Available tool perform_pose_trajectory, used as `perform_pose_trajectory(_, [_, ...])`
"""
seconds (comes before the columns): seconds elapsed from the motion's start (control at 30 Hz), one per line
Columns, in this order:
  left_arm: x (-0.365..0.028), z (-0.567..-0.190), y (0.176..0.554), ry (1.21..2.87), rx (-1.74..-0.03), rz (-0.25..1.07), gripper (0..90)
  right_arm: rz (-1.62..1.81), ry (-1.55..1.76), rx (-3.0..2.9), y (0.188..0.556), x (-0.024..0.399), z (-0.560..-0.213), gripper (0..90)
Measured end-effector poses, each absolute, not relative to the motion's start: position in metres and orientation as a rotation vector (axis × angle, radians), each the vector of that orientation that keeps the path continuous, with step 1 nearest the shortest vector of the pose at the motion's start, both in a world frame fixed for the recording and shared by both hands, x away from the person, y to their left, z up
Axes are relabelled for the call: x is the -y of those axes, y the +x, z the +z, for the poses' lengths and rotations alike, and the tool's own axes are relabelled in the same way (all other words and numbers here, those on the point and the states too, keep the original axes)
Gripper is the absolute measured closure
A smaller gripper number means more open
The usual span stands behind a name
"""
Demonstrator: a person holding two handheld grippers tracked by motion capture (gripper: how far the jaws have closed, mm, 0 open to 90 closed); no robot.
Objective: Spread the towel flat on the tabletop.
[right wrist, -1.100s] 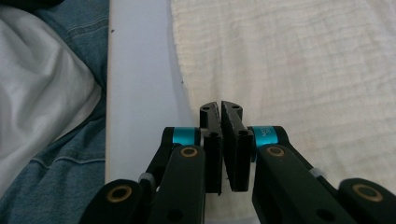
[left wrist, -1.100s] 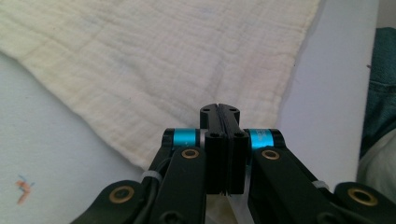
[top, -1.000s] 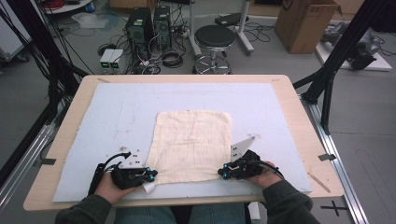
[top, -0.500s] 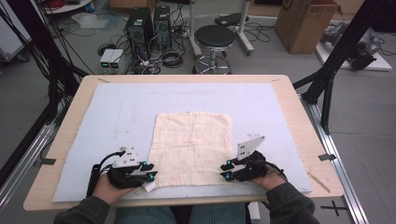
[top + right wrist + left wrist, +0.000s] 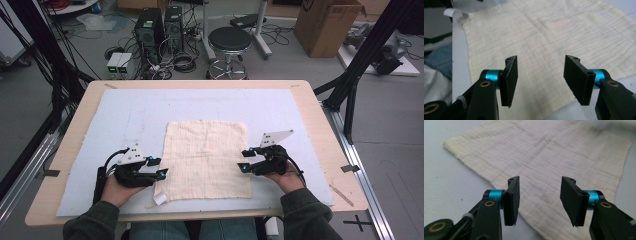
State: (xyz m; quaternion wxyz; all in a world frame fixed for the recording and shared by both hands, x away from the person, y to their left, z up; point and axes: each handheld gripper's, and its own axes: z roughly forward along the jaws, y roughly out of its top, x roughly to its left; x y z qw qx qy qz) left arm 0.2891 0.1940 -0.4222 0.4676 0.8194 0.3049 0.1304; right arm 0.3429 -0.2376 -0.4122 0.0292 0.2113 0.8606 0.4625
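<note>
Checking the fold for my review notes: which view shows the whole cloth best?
The high view: the cloth lies flat with all four edges visible, between the left gripper and right gripper. The left gripper view shows most of it, cut off at the bottom; the right gripper view gives a close-up of its weave and one corner.

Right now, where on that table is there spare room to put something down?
The blue mat lies bare beyond the cream cloth, toward the far edge, and in strips at both sides. It is crowded near the front, where the left gripper and right gripper flank the cloth.
</note>
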Motion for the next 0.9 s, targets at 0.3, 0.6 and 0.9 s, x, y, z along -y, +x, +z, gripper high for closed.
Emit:
perform_pose_trajectory(0.3, [-0.194, -0.422, 0.293, 1.994, -0.763, 0.326, 46.9, 1.419, 0.758, -2.602, 0.351, 0.242, -0.411, 32.9])
perform_pose_trajectory(0.6, [-0.194, -0.411, 0.302, 1.982, -0.785, 0.331, 42.9, 1.401, 0.773, -2.577, 0.359, 0.238, -0.405, 28.9])
perform_pose_trajectory(0.9, [-0.19, -0.403, 0.312, 1.983, -0.783, 0.349, 36.3, 1.399, 0.776, -2.566, 0.37, 0.227, -0.397, 27.3])
